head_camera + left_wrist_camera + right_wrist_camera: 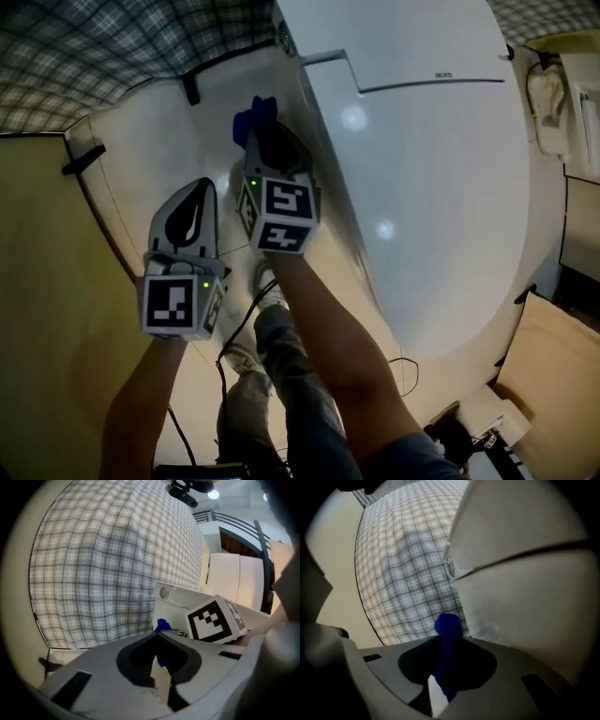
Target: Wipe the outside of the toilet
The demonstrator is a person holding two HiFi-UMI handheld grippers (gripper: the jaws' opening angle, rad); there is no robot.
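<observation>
The white toilet (422,178) fills the right half of the head view, lid down. My right gripper (263,131) is shut on a blue cloth (253,114) and sits against the toilet's left outer side. In the right gripper view the blue cloth (447,651) sticks up between the jaws, close to the toilet's side wall (525,611) below the lid seam. My left gripper (199,199) hangs to the left of the right one, jaws closed with nothing between them. The left gripper view shows the right gripper's marker cube (215,620) and a bit of blue cloth (161,624).
A checked-tile wall (112,47) runs behind the toilet, and a beige wall (47,309) closes in on the left. The person's legs and shoes (267,291) stand on the pale floor with a black cable. Fittings (548,94) hang to the toilet's right.
</observation>
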